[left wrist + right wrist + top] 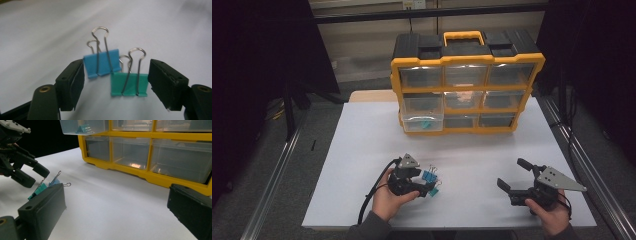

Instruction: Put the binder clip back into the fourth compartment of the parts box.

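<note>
Left claw point(116, 77) half-open around clips point(115, 72)

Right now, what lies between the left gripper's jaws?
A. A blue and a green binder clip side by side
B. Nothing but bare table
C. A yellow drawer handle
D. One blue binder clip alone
A: the left gripper view shows the blue binder clip and the green binder clip lying side by side on the white table between the two black jaws.
</note>
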